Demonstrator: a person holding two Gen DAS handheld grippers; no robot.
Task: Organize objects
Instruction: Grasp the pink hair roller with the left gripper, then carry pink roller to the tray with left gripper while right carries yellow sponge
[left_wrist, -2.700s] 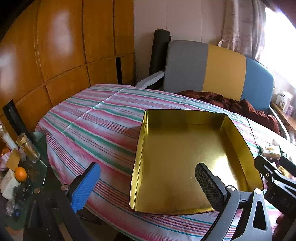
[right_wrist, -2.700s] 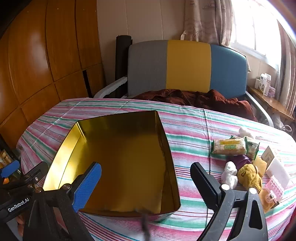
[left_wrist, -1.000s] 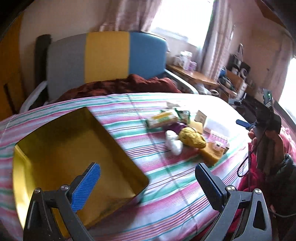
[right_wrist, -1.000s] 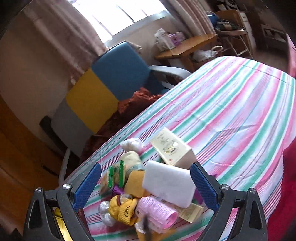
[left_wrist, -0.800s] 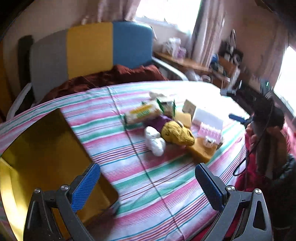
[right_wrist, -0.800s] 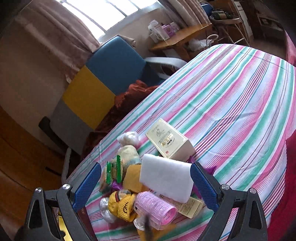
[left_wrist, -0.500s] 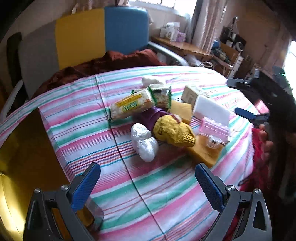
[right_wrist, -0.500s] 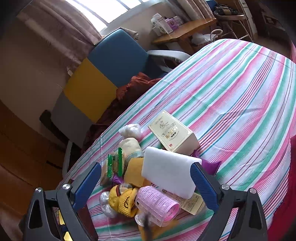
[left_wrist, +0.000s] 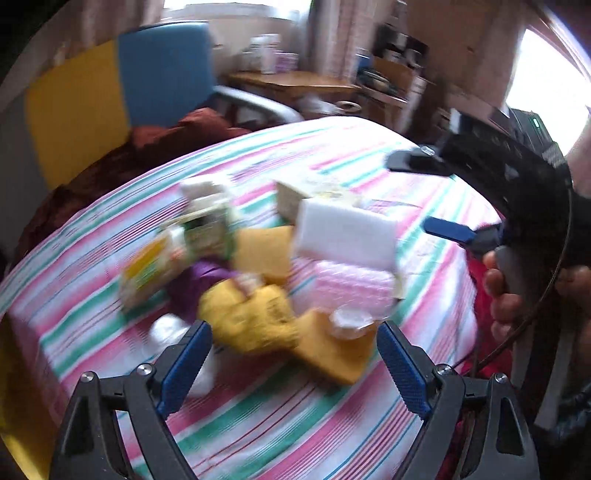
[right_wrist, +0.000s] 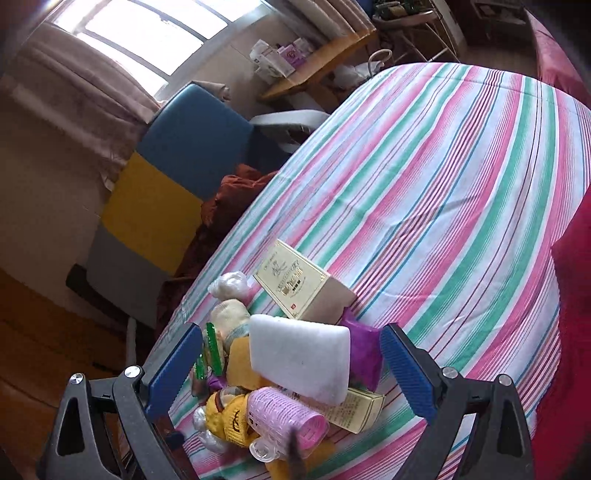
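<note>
A heap of small objects lies on the striped tablecloth (right_wrist: 443, 192). In the right wrist view I see a white foam block (right_wrist: 301, 356), a cream box (right_wrist: 299, 286), pink hair rollers (right_wrist: 286, 415), a yellow plush toy (right_wrist: 229, 419) and a purple cloth (right_wrist: 364, 352). My right gripper (right_wrist: 291, 363) is open, just above the foam block. In the blurred left wrist view my left gripper (left_wrist: 293, 363) is open over the yellow plush (left_wrist: 249, 314) and an orange sponge (left_wrist: 332, 350). The white foam block (left_wrist: 345, 234) lies behind; the right gripper (left_wrist: 424, 192) hovers at its right.
The gold tin's edge (left_wrist: 11, 406) shows at the far left of the left wrist view. A grey, yellow and blue chair (right_wrist: 162, 184) with a brown cloth (right_wrist: 229, 199) stands behind the table. The table's edge lies close in front of the heap.
Both grippers have swung right, away from the gold tin, and closed in on the heap. The left wrist view is now blurred by movement. Both stay open and empty.
</note>
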